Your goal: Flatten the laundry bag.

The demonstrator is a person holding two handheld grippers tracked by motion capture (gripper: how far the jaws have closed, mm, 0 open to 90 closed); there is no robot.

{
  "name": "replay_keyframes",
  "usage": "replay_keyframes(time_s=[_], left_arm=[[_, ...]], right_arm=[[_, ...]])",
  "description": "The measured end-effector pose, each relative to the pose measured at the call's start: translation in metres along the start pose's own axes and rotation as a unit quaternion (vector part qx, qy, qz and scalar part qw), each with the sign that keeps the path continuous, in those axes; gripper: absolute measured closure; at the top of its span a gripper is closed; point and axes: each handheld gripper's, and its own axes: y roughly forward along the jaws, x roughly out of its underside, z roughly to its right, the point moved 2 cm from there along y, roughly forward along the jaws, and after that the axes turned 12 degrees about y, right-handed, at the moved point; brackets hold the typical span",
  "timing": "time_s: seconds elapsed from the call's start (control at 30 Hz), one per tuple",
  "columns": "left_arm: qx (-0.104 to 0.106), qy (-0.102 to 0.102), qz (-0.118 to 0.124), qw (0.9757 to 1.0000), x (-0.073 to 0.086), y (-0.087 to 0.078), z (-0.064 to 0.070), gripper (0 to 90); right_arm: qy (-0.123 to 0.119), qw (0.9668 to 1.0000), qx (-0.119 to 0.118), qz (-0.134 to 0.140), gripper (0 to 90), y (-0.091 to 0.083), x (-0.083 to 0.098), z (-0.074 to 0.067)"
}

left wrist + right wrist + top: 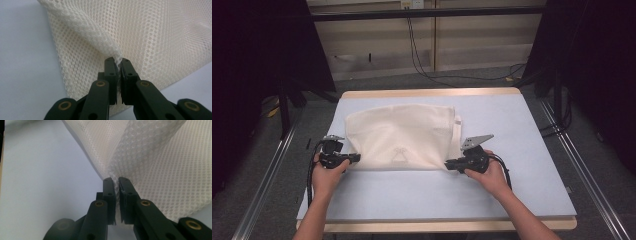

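Note:
A cream mesh cloth (404, 134) lies folded over on the pale blue table top (522, 150). My left gripper (357, 158) pinches its near left corner, and my right gripper (448, 164) pinches its near right corner. In the left gripper view the black jaws are shut on a raised fold of the mesh cloth (150, 32), with my left gripper (118, 61) holding it at the tips. In the right gripper view my right gripper (116, 180) is likewise shut on a bunched edge of the mesh cloth (162, 175). A small triangular outline shows near the cloth's front edge.
The table's wooden rim (432, 92) runs along the far edge. Bare blue surface lies in front of the cloth and to its right. Metal floor rails (267, 170) flank the table, and cables (422, 65) trail on the floor beyond it.

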Motion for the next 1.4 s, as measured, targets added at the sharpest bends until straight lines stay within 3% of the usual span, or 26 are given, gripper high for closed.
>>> replay_keyframes(time_s=[0.2, 0.27, 0.5, 0.57, 0.63, 0.7, 0.73, 0.83, 0.97, 1.07, 1.1, 1.17, 1.27, 1.3, 1.4], left_arm=[[0.003, -0.014, 0.015, 0.9998, 0.011, -0.002, 0.0, 85.5], [-0.001, -0.018, 0.021, 0.9996, 0.012, -0.002, 0.001, 85.1], [0.009, -0.03, 0.011, 0.9995, 0.006, -0.006, -0.001, 80.4], [0.007, -0.022, 0.002, 0.9997, 0.005, -0.006, -0.004, 81.7], [0.008, -0.025, 0.003, 0.9997, 0.005, -0.004, -0.003, 82.3], [0.01, -0.015, -0.003, 0.9998, 0.006, -0.003, -0.004, 83.0], [0.008, -0.02, 0.001, 0.9998, 0.005, -0.002, -0.003, 83.2], [0.013, -0.016, -0.004, 0.9998, 0.005, -0.002, -0.004, 83.4], [0.011, -0.007, -0.007, 0.9999, 0.005, -0.002, -0.004, 83.6], [0.012, -0.011, -0.006, 0.9998, 0.005, -0.001, -0.004, 83.8], [0.014, -0.012, -0.006, 0.9998, 0.005, -0.001, -0.004, 83.8], [0.014, -0.012, -0.006, 0.9998, 0.005, -0.001, -0.005, 83.8], [0.015, -0.019, -0.001, 0.9997, 0.005, -0.002, -0.005, 82.2], [0.019, -0.02, -0.001, 0.9996, 0.005, -0.002, -0.006, 80.5], [0.017, -0.032, 0.006, 0.9993, 0.001, -0.003, -0.007, 70.6]], right_arm=[[0.004, 0.9997, 0.009, -0.022, 84.2, -0.003, 0.012, 0.002], [0.009, 0.9998, 0.005, -0.019, 84.2, -0.004, 0.016, 0.003], [0.024, 0.9995, 0.002, -0.02, 81.6, -0.006, 0.017, 0.003], [0.048, 0.9986, 0.01, -0.018, 72.5, -0.008, 0.015, 0.004], [0.059, 0.9979, 0.026, -0.008, 58.5, -0.01, 0.011, 0.005], [0.082, 0.9957, 0.044, 0.003, 43.5, -0.012, 0.005, 0.007], [0.089, 0.9944, 0.057, 0.005, 41.5, -0.013, 0.0, 0.009], [0.107, 0.992, 0.066, 0.017, 35.3, -0.012, -0.01, 0.012], [0.153, 0.9837, 0.089, 0.034, 31.6, -0.008, -0.023, 0.021], [0.18, 0.9753, 0.117, 0.053, 31.7, -0.004, -0.032, 0.031], [0.193, 0.973, 0.112, 0.06, 33.6, -0.002, -0.035, 0.035], [0.21, 0.9699, 0.107, 0.06, 45.8, 0.002, -0.038, 0.041], [0.19, 0.9741, 0.102, 0.066, 70.7, 0.003, -0.042, 0.04], [0.183, 0.9766, 0.088, 0.069, 78.4, 0.002, -0.043, 0.038], [0.144, 0.9853, 0.074, 0.054, 82.3, 0.002, -0.043, 0.029]])
